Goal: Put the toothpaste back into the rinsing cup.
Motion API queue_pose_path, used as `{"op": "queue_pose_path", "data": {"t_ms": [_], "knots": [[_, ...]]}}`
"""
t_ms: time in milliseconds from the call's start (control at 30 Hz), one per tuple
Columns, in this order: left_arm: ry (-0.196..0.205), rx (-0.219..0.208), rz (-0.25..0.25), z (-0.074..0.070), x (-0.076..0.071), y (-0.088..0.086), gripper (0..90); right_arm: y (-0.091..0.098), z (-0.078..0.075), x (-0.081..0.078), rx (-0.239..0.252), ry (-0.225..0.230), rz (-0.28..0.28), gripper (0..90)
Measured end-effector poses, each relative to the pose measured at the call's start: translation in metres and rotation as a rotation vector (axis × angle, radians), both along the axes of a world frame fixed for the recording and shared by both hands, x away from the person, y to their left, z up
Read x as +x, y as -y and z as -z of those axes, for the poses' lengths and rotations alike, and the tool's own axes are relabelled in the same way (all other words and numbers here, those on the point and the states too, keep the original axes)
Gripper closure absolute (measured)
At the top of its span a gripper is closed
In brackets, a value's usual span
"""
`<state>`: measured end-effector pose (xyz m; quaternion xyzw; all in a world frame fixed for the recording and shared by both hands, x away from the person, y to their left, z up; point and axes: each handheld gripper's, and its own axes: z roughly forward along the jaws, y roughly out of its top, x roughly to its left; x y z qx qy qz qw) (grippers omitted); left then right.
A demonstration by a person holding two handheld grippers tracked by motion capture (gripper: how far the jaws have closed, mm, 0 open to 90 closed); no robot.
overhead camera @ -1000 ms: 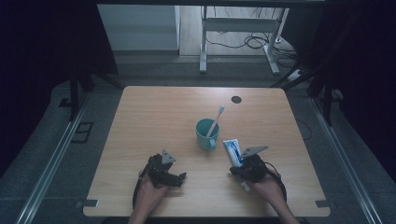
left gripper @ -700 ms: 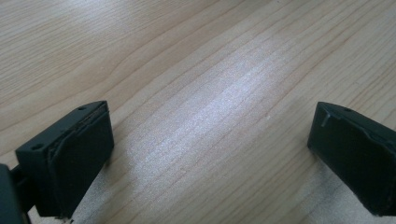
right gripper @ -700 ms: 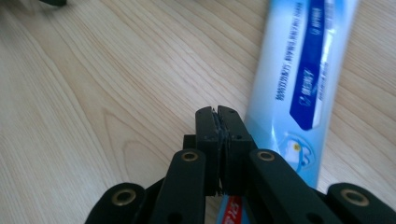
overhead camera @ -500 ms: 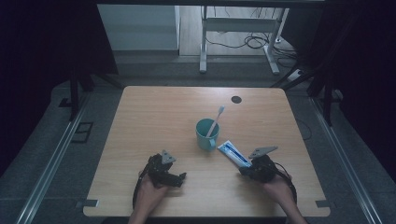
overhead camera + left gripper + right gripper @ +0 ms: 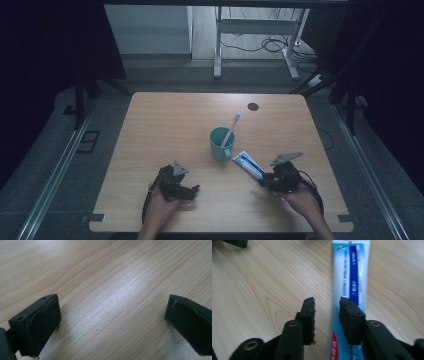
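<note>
A white and blue toothpaste tube (image 5: pixel 248 164) lies flat on the wooden table (image 5: pixel 165 125), just right of a teal cup (image 5: pixel 220 142) that holds a toothbrush (image 5: pixel 231 127). My right gripper (image 5: pixel 265 180) sits at the tube's near end. Its jaws have just been opening. In the right gripper view the tube (image 5: pixel 350 272) lies under the gap and the right jaw, and the pads of my right gripper (image 5: pixel 327 302) stand clear of it. My left gripper (image 5: pixel 191 190) rests near the front left, and in its own view my left gripper (image 5: pixel 112 312) stands wide open over bare wood.
A small dark round spot (image 5: pixel 253 106) marks the table's far right. Beyond the far edge stand metal table legs with cables (image 5: pixel 260 45) on the floor. Bare wood stretches across the far half of the table.
The tube stood raised beside the cup in the right gripper; it now lies flat on the table. The right gripper has drawn back to the right and opened. The left gripper has not moved.
</note>
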<state>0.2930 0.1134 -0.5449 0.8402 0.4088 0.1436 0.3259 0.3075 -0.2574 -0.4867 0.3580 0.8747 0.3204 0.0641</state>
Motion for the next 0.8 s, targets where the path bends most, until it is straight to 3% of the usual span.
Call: {"op": "queue_pose_path", "data": {"t_ms": [100,267,800], "knots": [[-0.001,-0.001,0.0,0.0,0.0,0.0,0.7,0.003,-0.005,0.002,-0.023,0.007,0.014,54.5],[-0.002,-0.002,-0.003,0.0,0.0,0.0,0.7,0.006,-0.006,0.009,-0.071,-0.01,0.027,48.6],[-0.003,-0.001,-0.003,0.0,0.0,0.0,0.7,-0.013,0.002,0.033,-0.256,-0.157,0.004,38.9]]}}
